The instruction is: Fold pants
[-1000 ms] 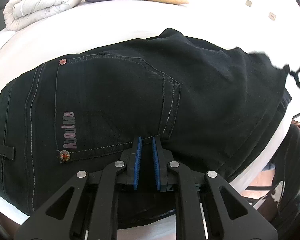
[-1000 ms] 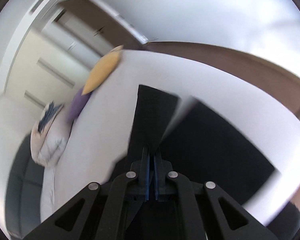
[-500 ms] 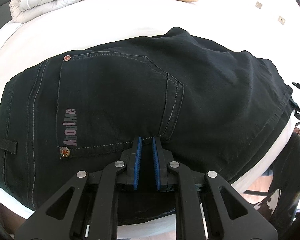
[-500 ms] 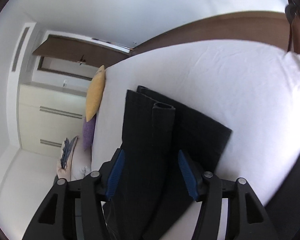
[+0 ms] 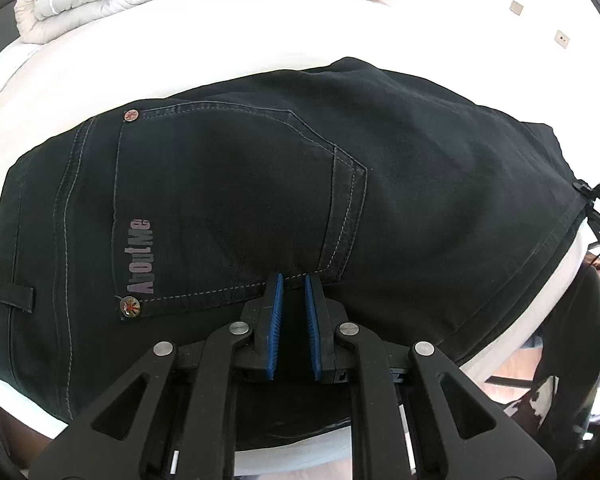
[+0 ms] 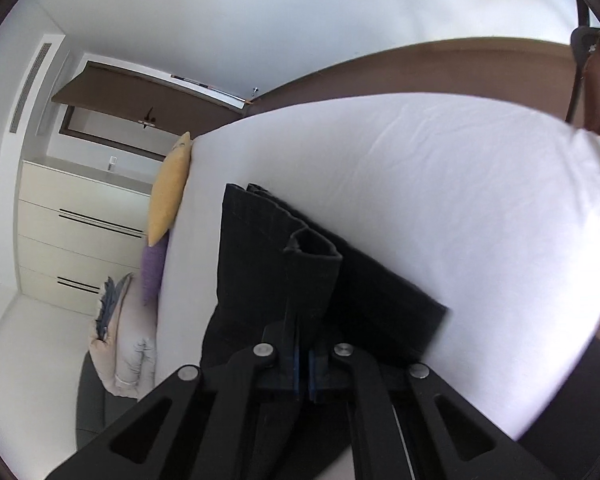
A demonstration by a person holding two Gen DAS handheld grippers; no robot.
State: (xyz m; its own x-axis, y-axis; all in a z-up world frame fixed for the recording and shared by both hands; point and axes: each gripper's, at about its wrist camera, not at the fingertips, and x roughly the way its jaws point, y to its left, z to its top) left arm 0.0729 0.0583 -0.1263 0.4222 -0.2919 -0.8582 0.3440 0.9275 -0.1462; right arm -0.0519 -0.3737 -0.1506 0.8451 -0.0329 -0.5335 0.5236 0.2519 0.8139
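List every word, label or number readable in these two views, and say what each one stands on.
"AboutMe": printed in pale letters, running sideways along the back pocket of the black pants, left wrist view.
The rivets at the pocket corners bear a pattern, too small to read.
Right wrist view: no text to read.

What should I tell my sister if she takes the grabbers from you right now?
Left gripper: nearly shut, resting on the pants by the back pocket, gripping nothing visible.
Right gripper: shut on the leg cuff.
Pants lie on the white bed, legs doubled over.
Left to do: carry the cuff end toward the waist, then flatten.
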